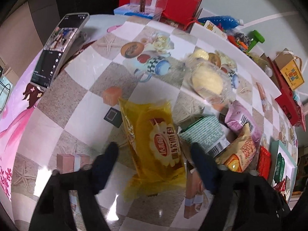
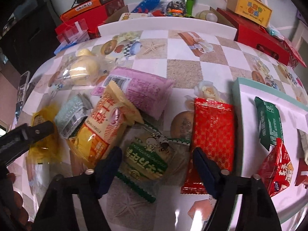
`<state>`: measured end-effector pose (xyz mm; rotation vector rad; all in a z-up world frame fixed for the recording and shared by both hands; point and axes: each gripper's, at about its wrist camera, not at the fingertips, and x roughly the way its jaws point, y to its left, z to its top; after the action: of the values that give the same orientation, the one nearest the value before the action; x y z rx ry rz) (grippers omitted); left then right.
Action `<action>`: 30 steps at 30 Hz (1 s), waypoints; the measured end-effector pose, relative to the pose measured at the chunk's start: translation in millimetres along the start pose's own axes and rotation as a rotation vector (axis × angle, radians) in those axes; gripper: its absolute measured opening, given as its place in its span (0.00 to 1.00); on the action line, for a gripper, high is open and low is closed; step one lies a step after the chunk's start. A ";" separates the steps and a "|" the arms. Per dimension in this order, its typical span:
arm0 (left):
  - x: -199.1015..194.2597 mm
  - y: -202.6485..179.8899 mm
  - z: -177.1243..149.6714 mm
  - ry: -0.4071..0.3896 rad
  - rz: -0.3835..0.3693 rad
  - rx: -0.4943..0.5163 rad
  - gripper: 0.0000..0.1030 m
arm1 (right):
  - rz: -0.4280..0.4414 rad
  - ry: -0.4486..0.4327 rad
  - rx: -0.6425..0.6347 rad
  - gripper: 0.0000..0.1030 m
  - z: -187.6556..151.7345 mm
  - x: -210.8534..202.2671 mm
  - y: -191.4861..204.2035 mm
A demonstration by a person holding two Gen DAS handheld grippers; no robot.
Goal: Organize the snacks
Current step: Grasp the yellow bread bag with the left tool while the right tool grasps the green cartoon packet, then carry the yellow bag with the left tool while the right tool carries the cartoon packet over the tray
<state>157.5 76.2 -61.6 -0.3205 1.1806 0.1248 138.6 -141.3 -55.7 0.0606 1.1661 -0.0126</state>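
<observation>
On the checked, picture-printed tablecloth (image 1: pixel 77 88), far left, a phone (image 1: pixel 57 46) leans on a stand w/ its screen facing up, probably set there to be watched. Next, the left gripper (image 1: pixel 154 154) points steeply down over a yellow see-through bread packet (image 1: pixel 154 144); its dark fingers (image 1: pixel 107 157) sit either side w/ gaps showing, so jaws parted, not pinching yet, apparently lined up for a grab. The packet's scalloped label has Chinese characters, too small to read for sure. Right of it is the loose heap: a mint-green foil pack (image 2: pixel 71 111) showing its barcode, a cream-and-orange crinkly bag (image 2: pixel 104 123), a pink pillow pack (image 2: pixel 142 94). The right gripper (image 2: pixel 156 161) straddles a green-and-cream cartoon-print packet (image 2: pixel 146 157), pads apart & clear of it. Then a red gold-patterned wrapper (image 2: pixel 213 132) lies against the white pale-green-edged tray (image 2: pixel 246 104), where sorted snacks sit: a dark green sachet (image 2: pixel 269 123) & a red bag (image 2: pixel 277 165) marked "nice".
</observation>
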 end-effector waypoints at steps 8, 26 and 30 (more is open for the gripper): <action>11.2 -5.7 -3.7 0.026 0.012 0.028 0.54 | -0.038 0.023 -0.062 0.64 -4.8 9.4 13.0; 2.7 -12.7 0.5 -0.018 0.016 0.060 0.46 | -0.022 0.008 -0.022 0.51 -3.5 6.4 7.4; -9.0 -13.3 1.7 -0.047 0.005 0.059 0.45 | -0.010 -0.029 -0.009 0.51 -0.3 -6.6 5.0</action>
<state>159.1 64.7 -50.3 -0.2612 1.1363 0.1012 135.9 -136.4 -49.6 0.0466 1.1375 -0.0167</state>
